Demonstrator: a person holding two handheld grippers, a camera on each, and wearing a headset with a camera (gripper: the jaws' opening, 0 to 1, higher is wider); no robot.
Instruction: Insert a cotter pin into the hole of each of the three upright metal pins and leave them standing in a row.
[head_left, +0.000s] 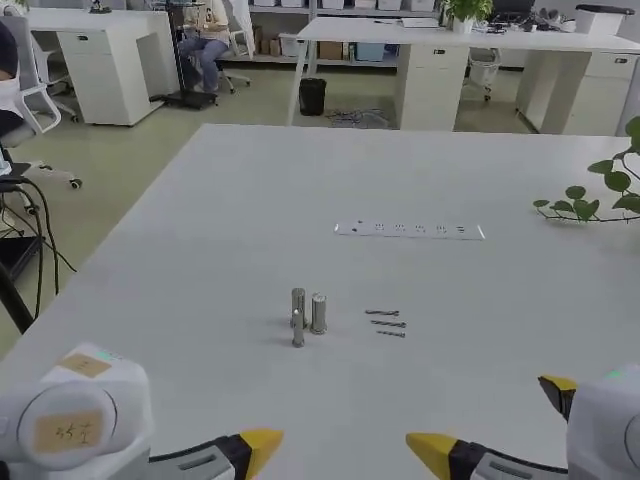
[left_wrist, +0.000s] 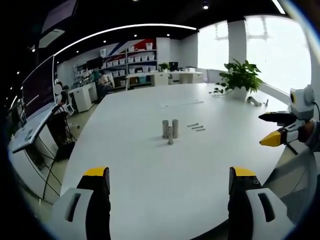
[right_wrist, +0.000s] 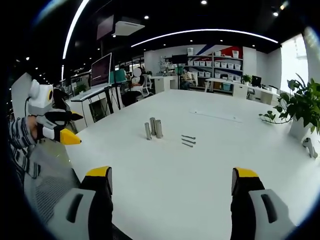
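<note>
- Held left gripper with jaws spread wide and nothing between the yellow tips, low over the near part of the white table.
- Held right gripper just as wide apart and just as empty, about level with the left one and well apart from it, both aimed toward the table's middle.
- Saw, in the left gripper view, the right gripper at the right edge with its tips parted.
- Saw, in the right gripper view, the left gripper at the left edge, with a striped sleeve behind it.
- Found both grippers well short of the work, touching nothing on the table.
- Found three metal pins standing upright near the table's middle, bunched in a tight cluster rather than a row: two side by side at the back, a slimmer one just in front of the left one.
- Found three cotter pins lying flat just to the right of the metal pins, roughly parallel, one behind another, apart from the pins and loose on the tabletop.
- Noted a flat white power strip farther back on the table, beyond the pins.
- Noted a leafy plant reaching in at the table's far right edge.
- Made out white desks, office chairs and shelves of boxes beyond the table, with a person seated at a far desk.
</note>
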